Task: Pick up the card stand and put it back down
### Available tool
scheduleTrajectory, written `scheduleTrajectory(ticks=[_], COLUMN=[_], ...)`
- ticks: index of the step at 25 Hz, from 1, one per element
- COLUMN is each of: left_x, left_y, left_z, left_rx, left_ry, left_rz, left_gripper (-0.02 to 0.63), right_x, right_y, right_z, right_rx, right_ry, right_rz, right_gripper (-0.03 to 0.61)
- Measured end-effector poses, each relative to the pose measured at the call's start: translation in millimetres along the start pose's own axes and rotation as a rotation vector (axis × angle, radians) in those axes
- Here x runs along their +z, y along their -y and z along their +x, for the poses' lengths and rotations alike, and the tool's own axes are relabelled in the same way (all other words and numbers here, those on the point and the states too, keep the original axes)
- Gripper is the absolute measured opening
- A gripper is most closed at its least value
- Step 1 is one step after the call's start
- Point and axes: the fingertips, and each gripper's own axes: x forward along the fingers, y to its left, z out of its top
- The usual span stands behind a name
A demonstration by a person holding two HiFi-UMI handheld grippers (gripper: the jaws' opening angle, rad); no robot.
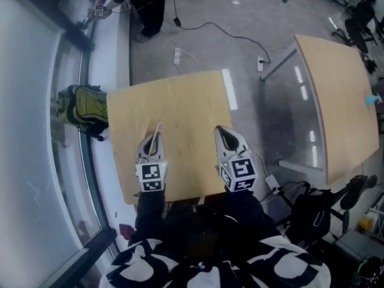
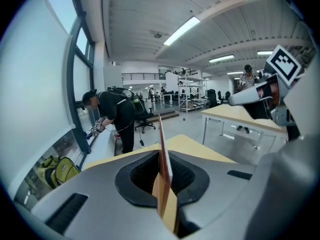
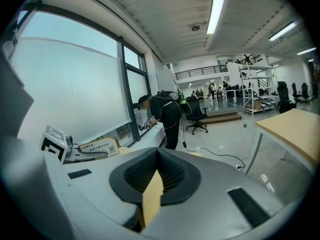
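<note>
My left gripper (image 1: 155, 139) hovers over the near part of the light wooden table (image 1: 174, 101), shut on the card stand (image 1: 158, 127). The stand is a thin flat piece that sticks up edge-on beyond the tips. In the left gripper view the card stand (image 2: 162, 134) is pinched upright between the closed jaws of the left gripper (image 2: 161, 158). From the right gripper view the card stand (image 3: 98, 146) shows its beige printed face. My right gripper (image 1: 223, 132) is beside it, about a hand's width to the right. The right gripper (image 3: 157, 153) is shut with nothing in it.
A green backpack (image 1: 81, 107) lies by the window ledge at the left. A person in black (image 2: 116, 115) bends over the ledge beyond the table's far end. A second wooden table (image 1: 342, 95) stands to the right. Cables (image 1: 210, 27) cross the floor, and a black bag (image 1: 318, 212) sits at the lower right.
</note>
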Motion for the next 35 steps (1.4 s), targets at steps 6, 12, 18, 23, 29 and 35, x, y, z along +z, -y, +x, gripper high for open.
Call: scheduleTrajectory(ticks=[6,12,18,23,29,35], left_x=[-15,10,47,62,67,74], left_y=[-74,-141,-157,-119,-44,12], left_z=[33,74,130,171,208,242], left_rx=[-0.065,-0.206,-0.391,-0.584,-0.769,-0.892], left_ry=[-0.088,-0.112,-0.134,-0.082,-0.045,-0.006], left_rz=[0.194,0.326,0.395,0.337,0.266,0.185], left_gripper=[0.019,0.020,0.020,0.020,0.019,0.018], right_x=[-4,-18,-31,-34,-34,-46], right_y=[34,57,79,88,104,92], right_z=[4,13,20,28,32,43], right_rx=[-0.017,-0.011,-0.029,-0.039,-0.046,-0.005], right_ry=[-0.013,-0.050,-0.072,-0.088,-0.100,-0.113], right_rz=[0.036,0.045,0.098,0.093,0.112,0.122], right_gripper=[0.020,0.020,0.020,0.020,0.021,0.020])
